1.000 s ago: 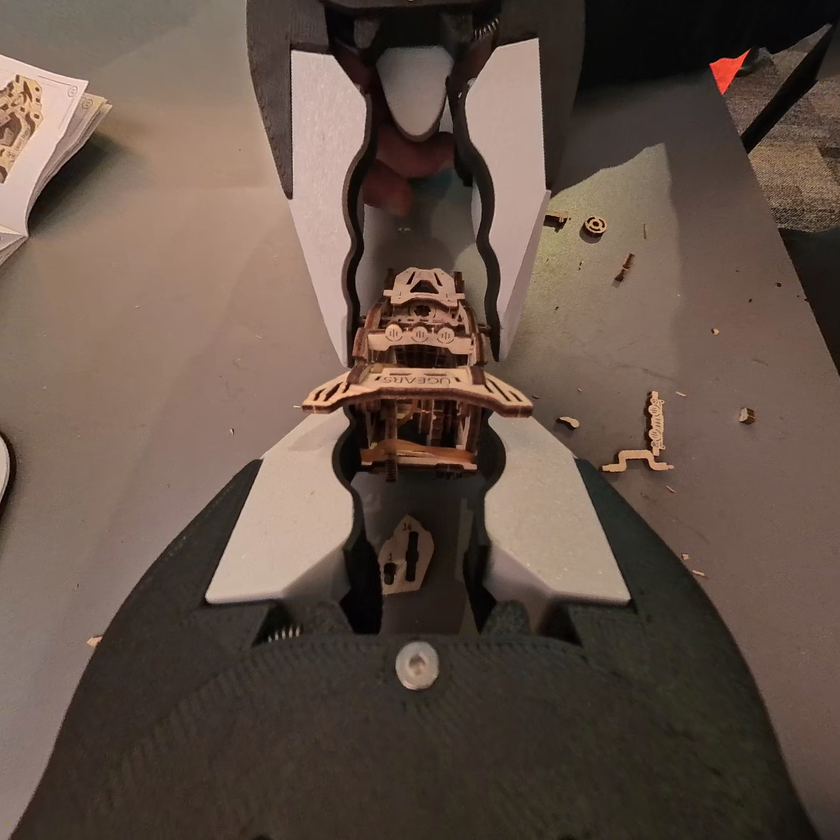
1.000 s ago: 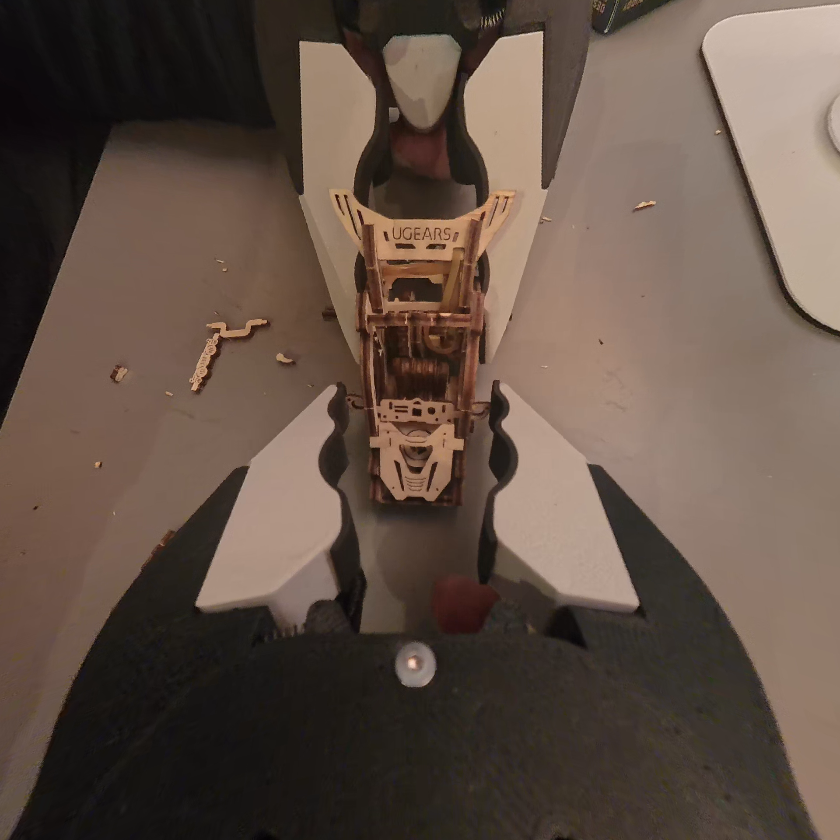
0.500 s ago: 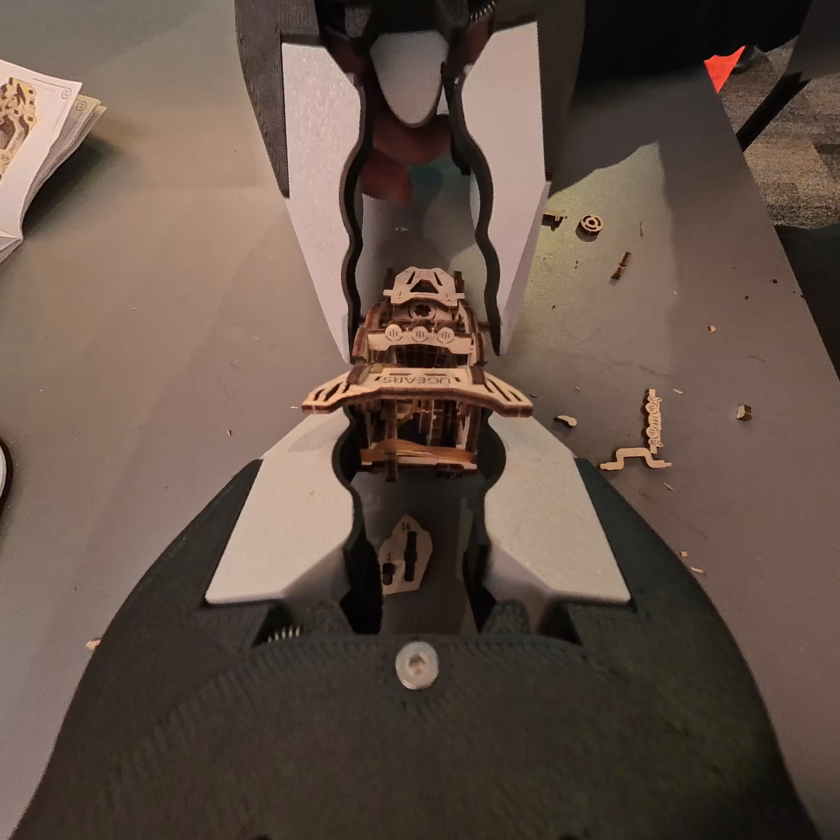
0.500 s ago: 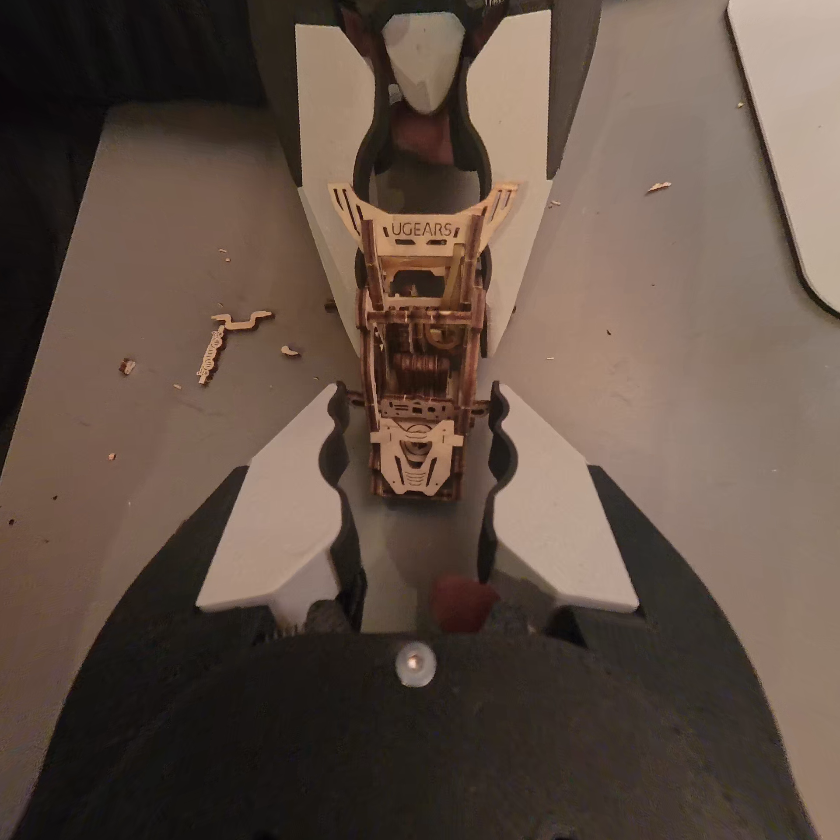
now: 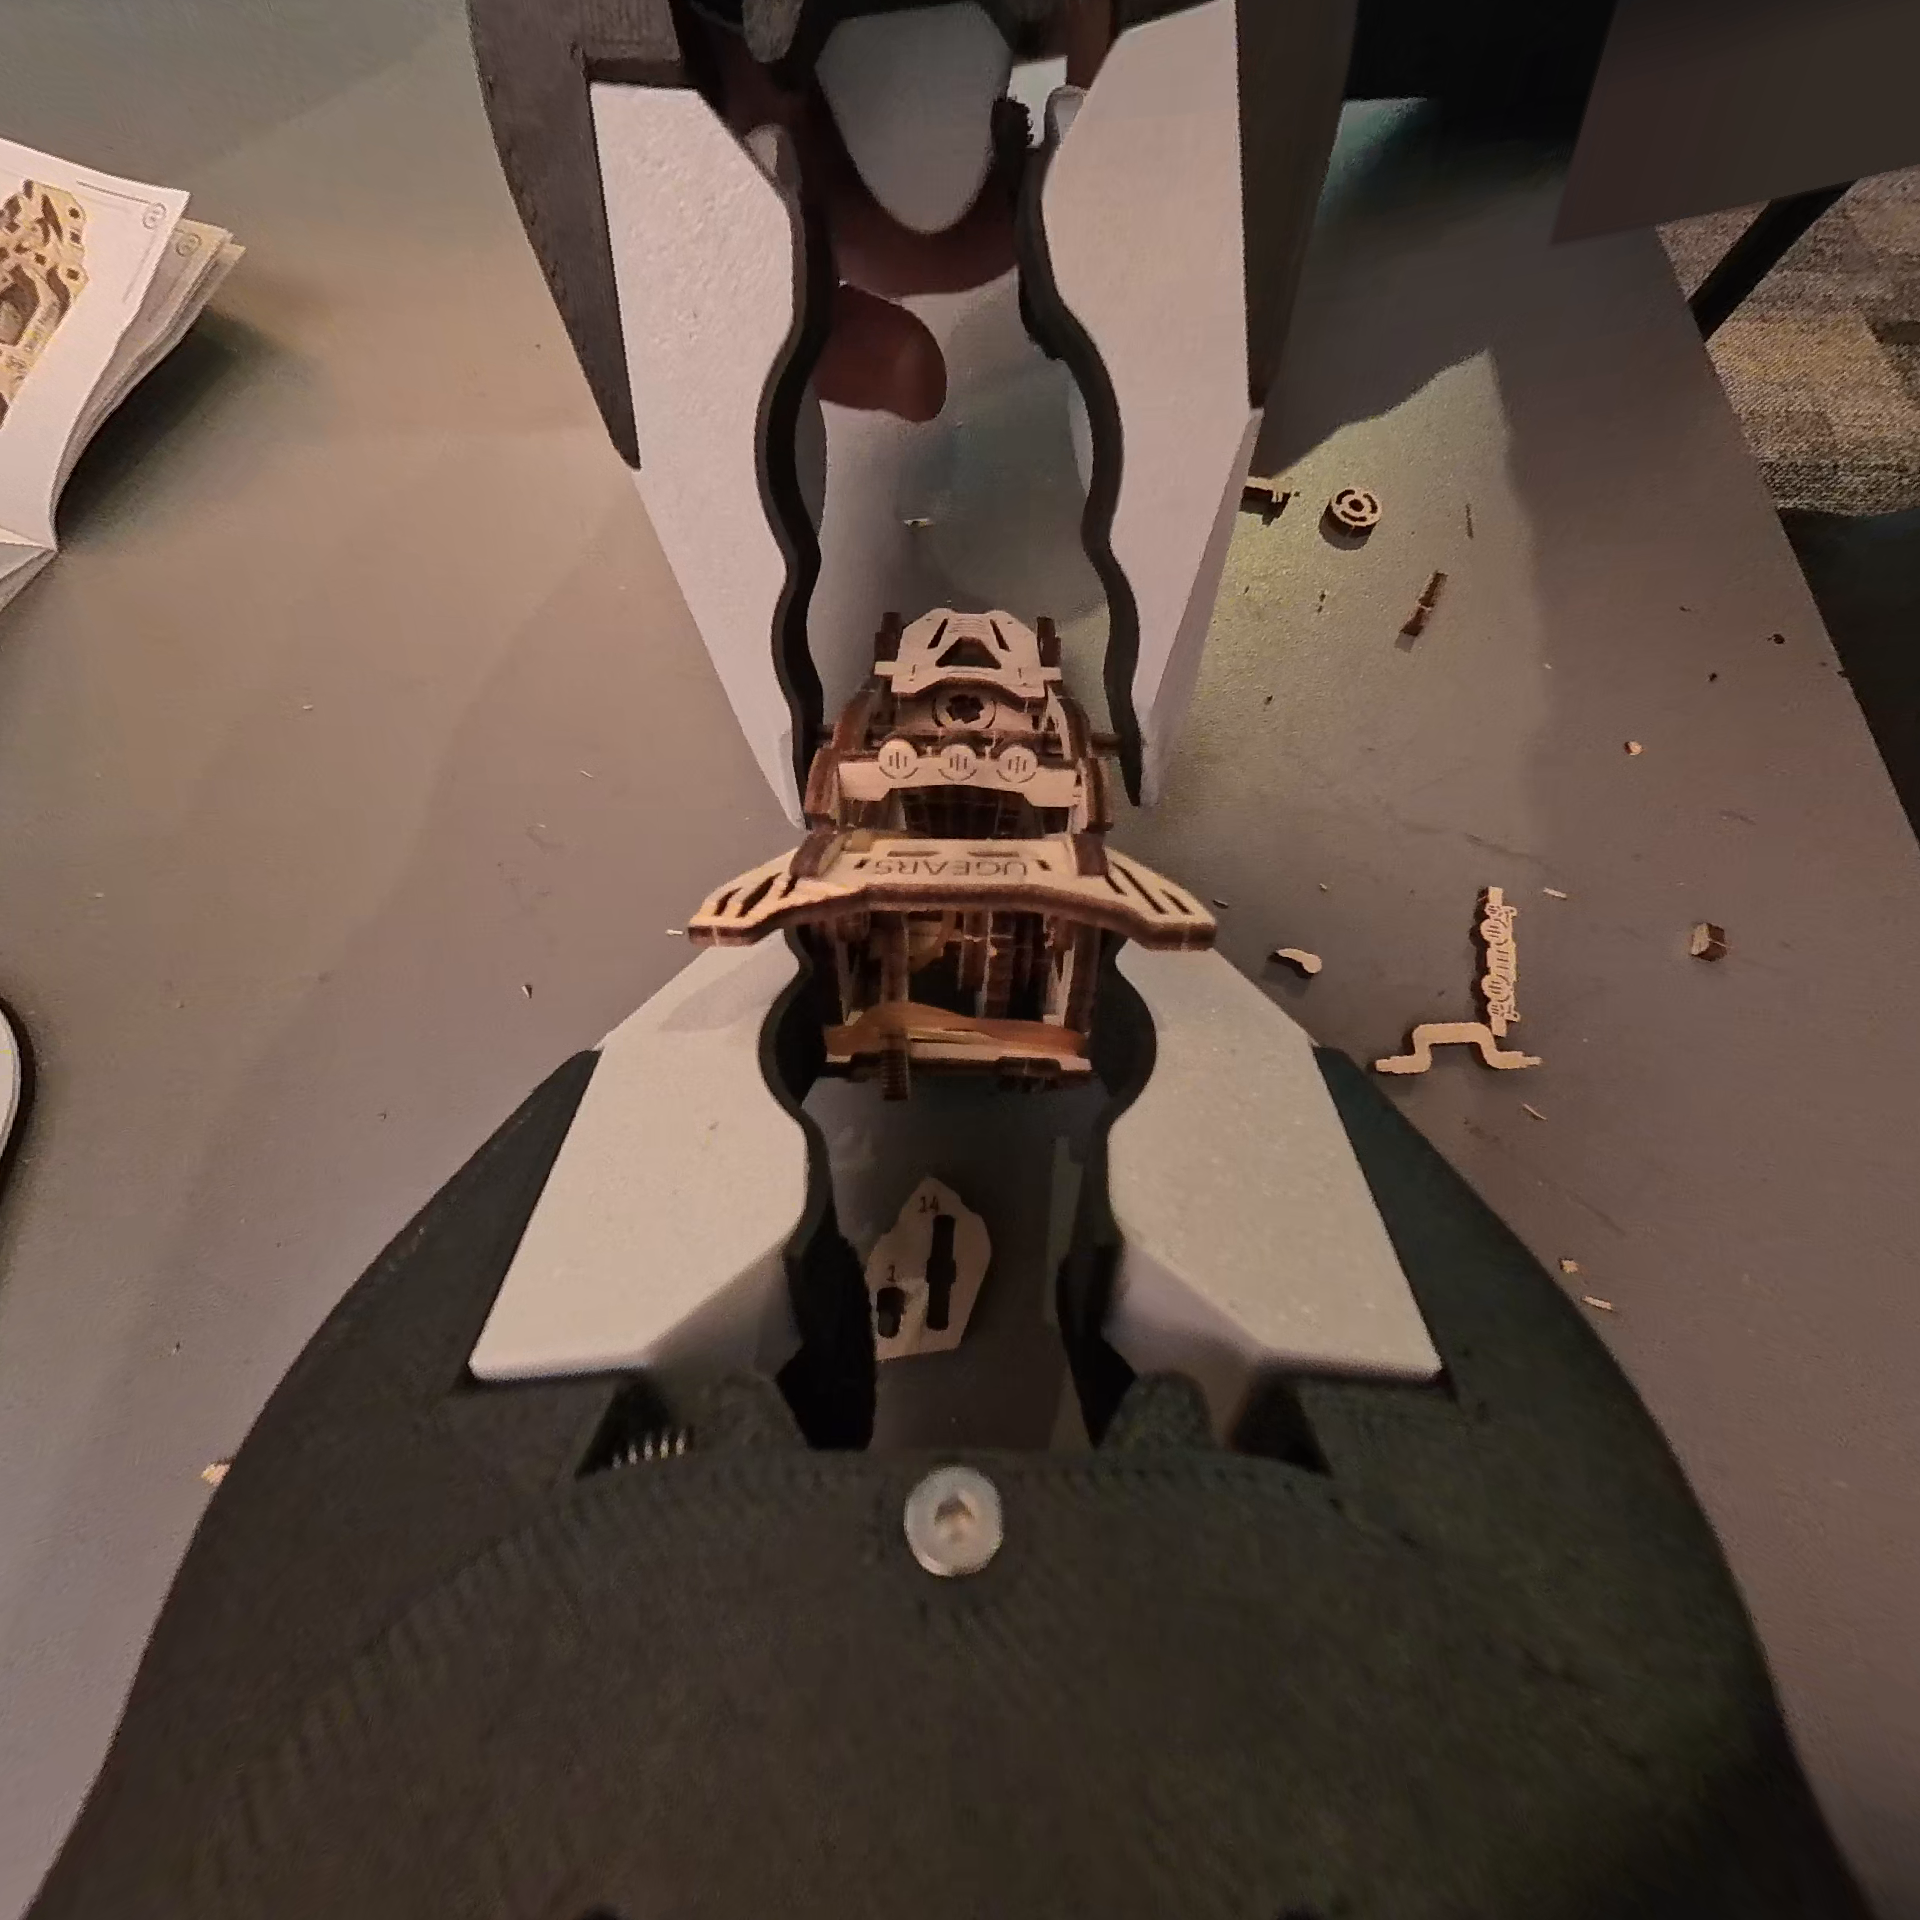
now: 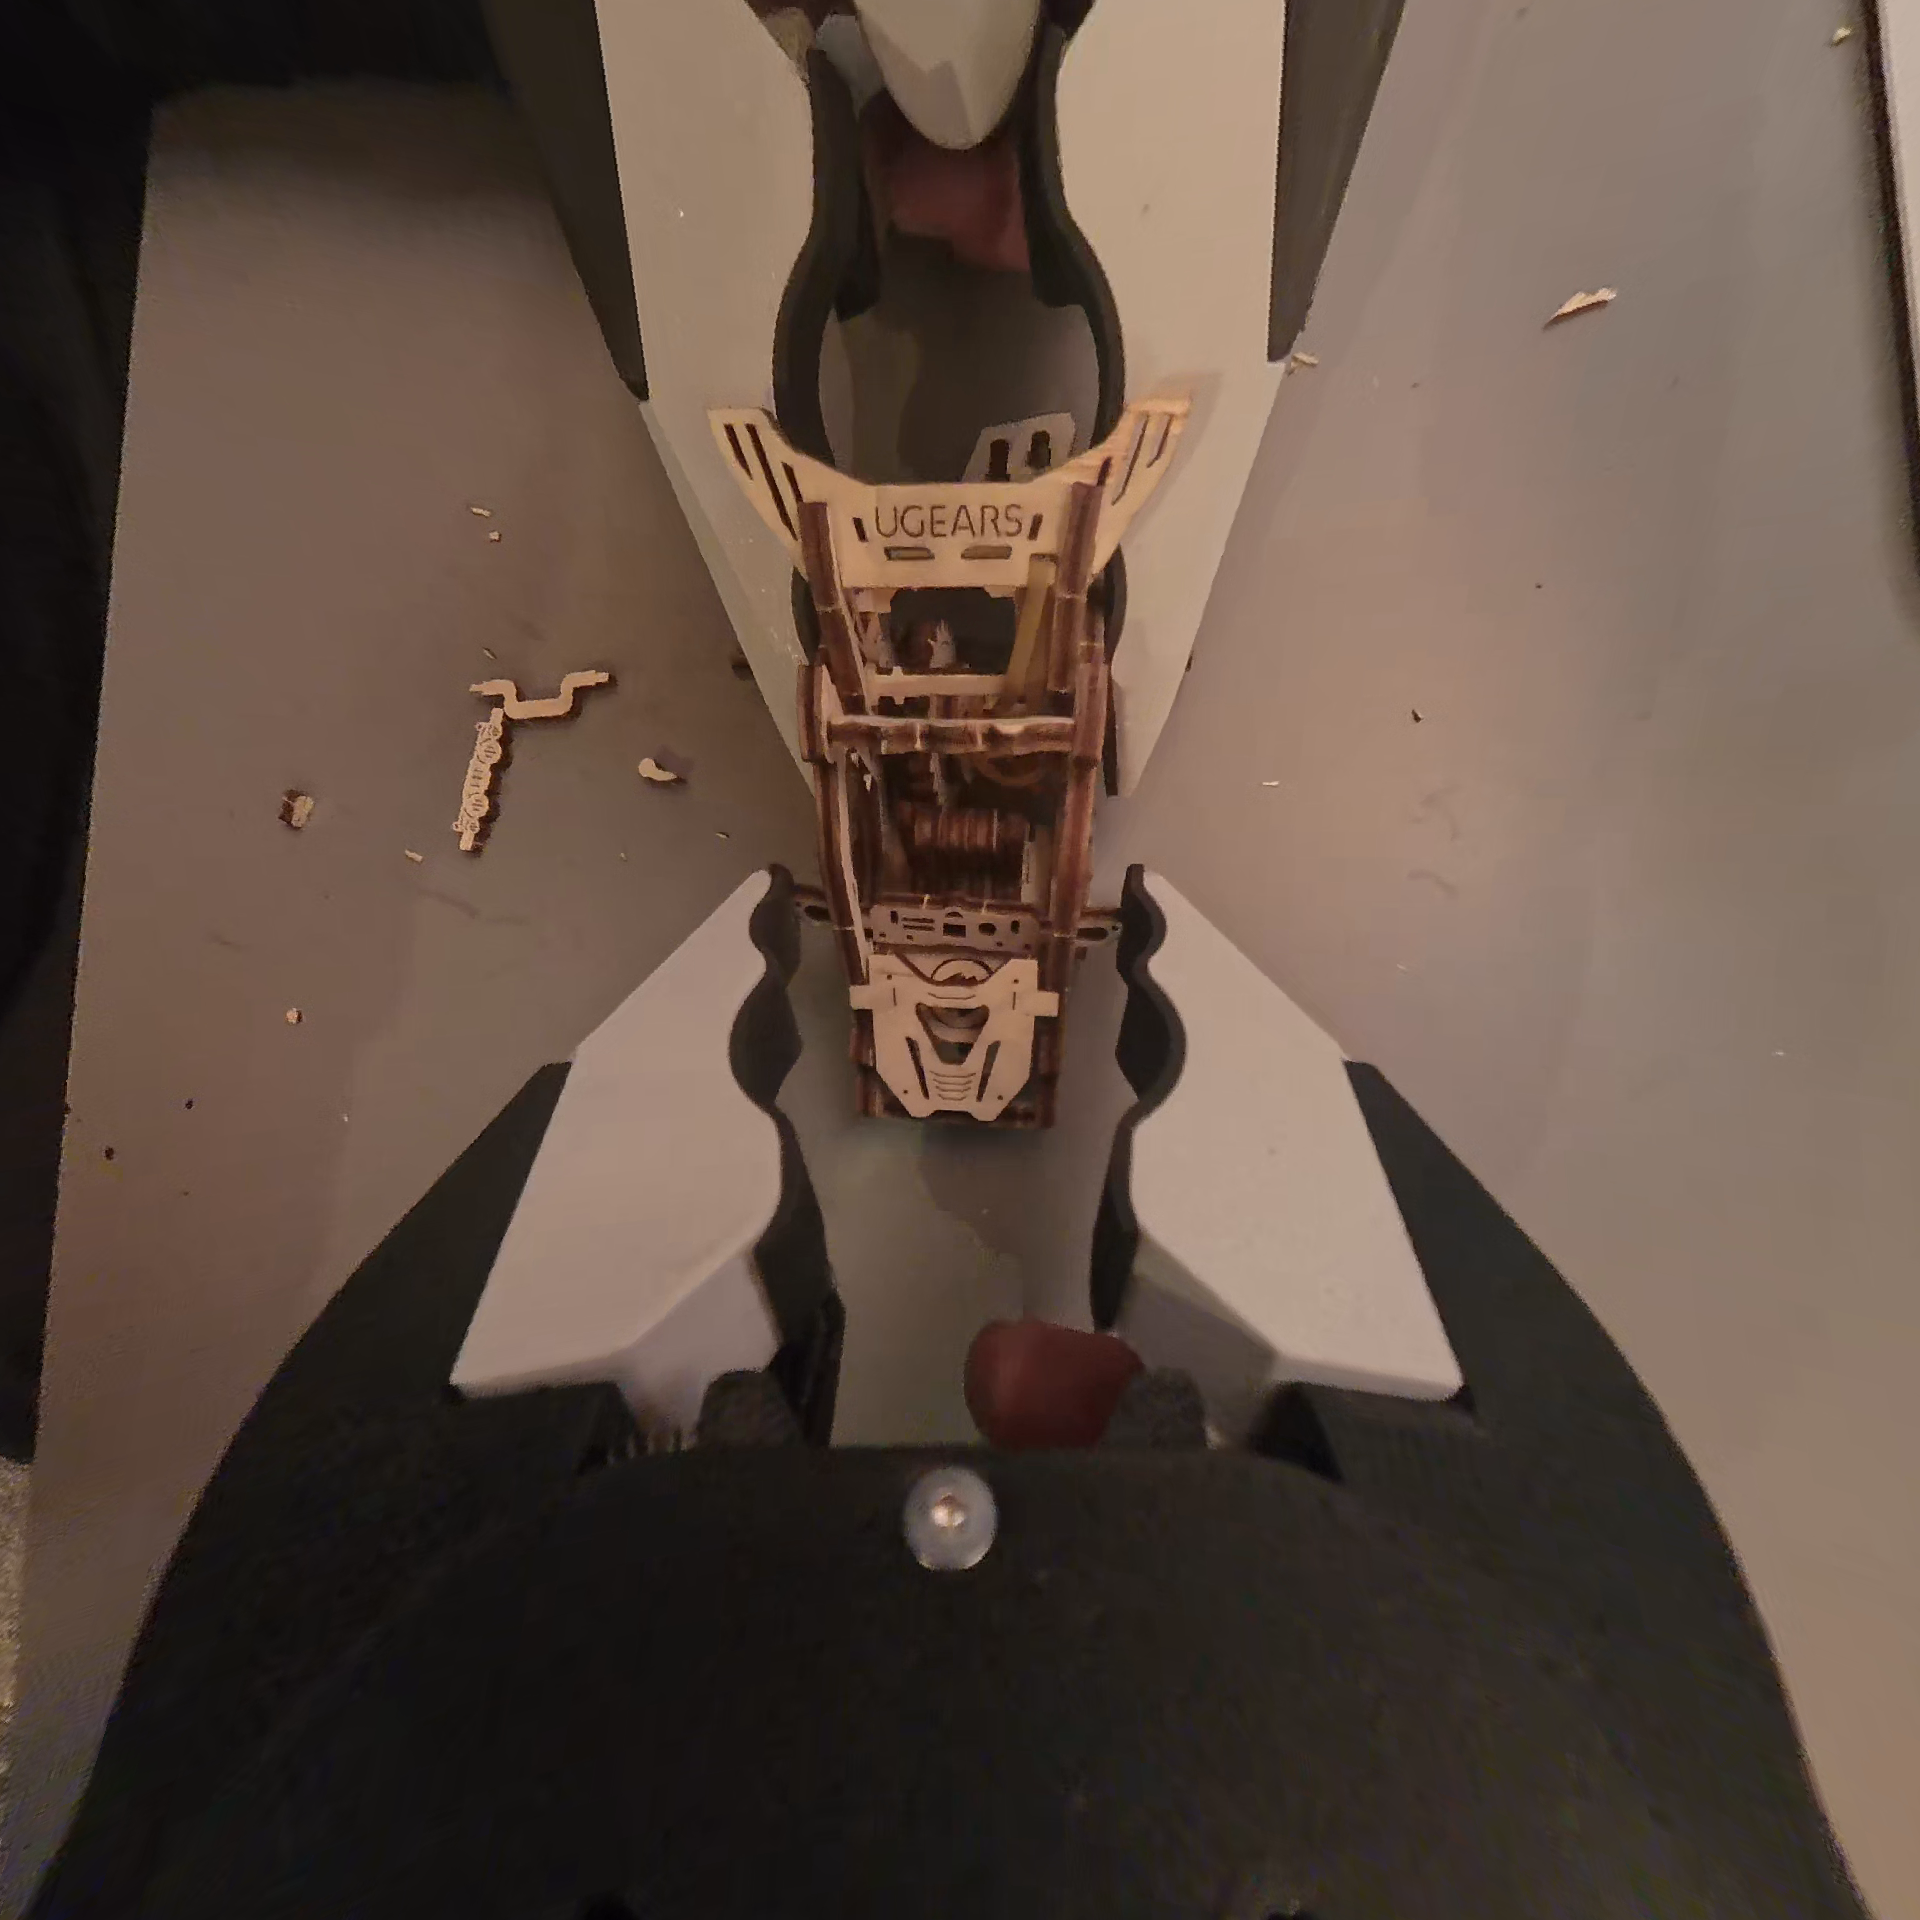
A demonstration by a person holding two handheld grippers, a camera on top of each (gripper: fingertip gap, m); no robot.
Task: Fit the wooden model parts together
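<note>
A wooden model car (image 5: 951, 883) with a rear wing hangs between my two grippers, which face each other. My left gripper (image 5: 956, 987) is shut on its rear end, under the wing. It shows at the top of the right wrist view (image 6: 956, 774). My right gripper (image 6: 954, 894) is closed round the front end of the model (image 6: 951, 790). Its pads touch the small axle stubs on both sides. It shows at the top of the left wrist view (image 5: 966, 805). A small slotted wooden piece (image 5: 925, 1283) lies on the table under the model.
Loose wooden parts lie on the grey table (image 5: 364, 831): a zigzag bracket (image 5: 1455, 1039), a carved strip (image 5: 1496, 956), a ring (image 5: 1356, 509) and chips. An instruction booklet (image 5: 73, 343) lies far left. The table edge and carpet (image 5: 1818, 312) are at the right. Less than 4 cm separates the two grippers' tips. My left tips are roughly 7 cm from the small slotted wooden piece (image 5: 925, 1283). The right camera catches it too, in the right wrist view (image 6: 1010, 462).
Both grippers keep the same hold on the model. The right wrist view has shifted, so the white mat slid out to the right. Each opposite gripper looks slightly closer.
</note>
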